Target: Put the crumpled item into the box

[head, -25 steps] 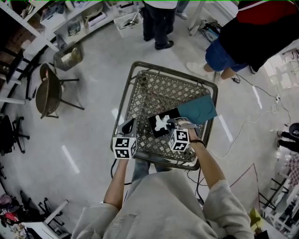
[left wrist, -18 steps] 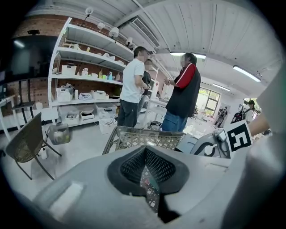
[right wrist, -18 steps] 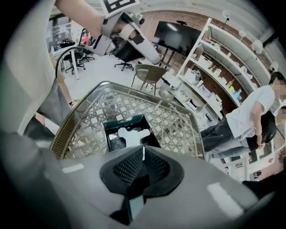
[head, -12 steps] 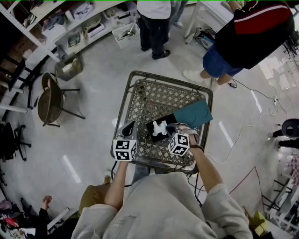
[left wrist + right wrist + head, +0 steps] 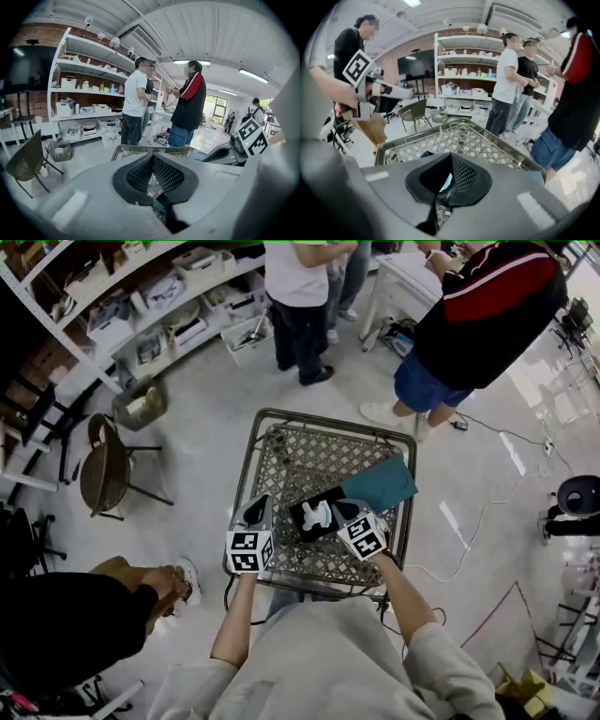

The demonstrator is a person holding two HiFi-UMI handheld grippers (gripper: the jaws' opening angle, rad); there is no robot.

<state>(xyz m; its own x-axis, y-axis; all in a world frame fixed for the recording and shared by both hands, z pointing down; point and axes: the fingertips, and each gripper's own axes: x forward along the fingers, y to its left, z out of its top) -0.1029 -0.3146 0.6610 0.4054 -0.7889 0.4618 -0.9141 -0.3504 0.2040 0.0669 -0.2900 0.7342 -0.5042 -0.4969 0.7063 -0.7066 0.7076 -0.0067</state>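
A metal lattice table (image 5: 281, 442) carries a black box (image 5: 302, 523) with a white crumpled item (image 5: 318, 515) lying in it. A teal flat sheet (image 5: 377, 484) rests against the box's far right side. My right gripper (image 5: 345, 511) hangs just right of the white item, jaws shut and nothing between them. In the right gripper view its jaws (image 5: 451, 158) meet above the lattice table (image 5: 461, 139). My left gripper (image 5: 255, 513) hovers over the table's near left edge, left of the box. Its jaws (image 5: 152, 157) touch at the tips and hold nothing.
Two people (image 5: 302, 298) (image 5: 473, 320) stand beyond the table's far side. Another person (image 5: 70, 624) crouches at the lower left. A round chair (image 5: 101, 468) and a bin (image 5: 141, 404) stand to the left, with shelves (image 5: 141, 306) behind them. A cable (image 5: 487, 507) trails on the floor to the right.
Both grippers have lifted a little and the right one has rolled. The white item stays in the black box. A person has come into view at the lower left.
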